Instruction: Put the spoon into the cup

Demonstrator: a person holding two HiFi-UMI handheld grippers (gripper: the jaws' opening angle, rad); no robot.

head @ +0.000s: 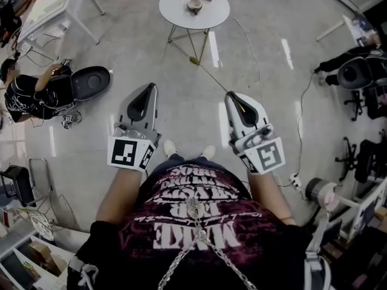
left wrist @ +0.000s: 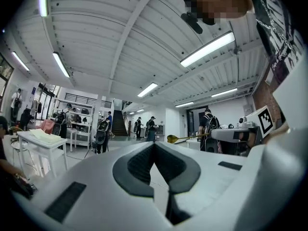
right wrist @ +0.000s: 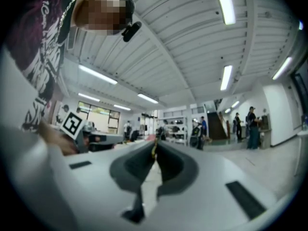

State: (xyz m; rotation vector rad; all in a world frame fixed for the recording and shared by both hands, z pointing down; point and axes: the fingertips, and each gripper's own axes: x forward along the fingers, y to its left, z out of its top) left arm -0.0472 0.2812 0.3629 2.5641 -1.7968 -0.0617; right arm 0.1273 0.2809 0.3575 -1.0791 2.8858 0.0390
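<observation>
Gripping one long, slender gold-coloured metal spoon (left wrist: 173, 138) by its handle end, the right gripper (head: 232, 95) is held level above the floor, jaws closed on the handle, the spoon's oval bowl out in front. One small pale cup (head: 193, 6) is seen near the centre of a round white table (head: 175, 18), well apart from the spoon. The left gripper (head: 150, 87) is carried alongside, jaws together, empty.

Your head camera looks steeply down onto the floor (head: 181, 110), with the left tongs (head: 151, 87) and right tongs (head: 230, 94) close below centre. Each tongs camera rides just behind its jaws, facing level outward, and catches the other tongs at its frame edge.
</observation>
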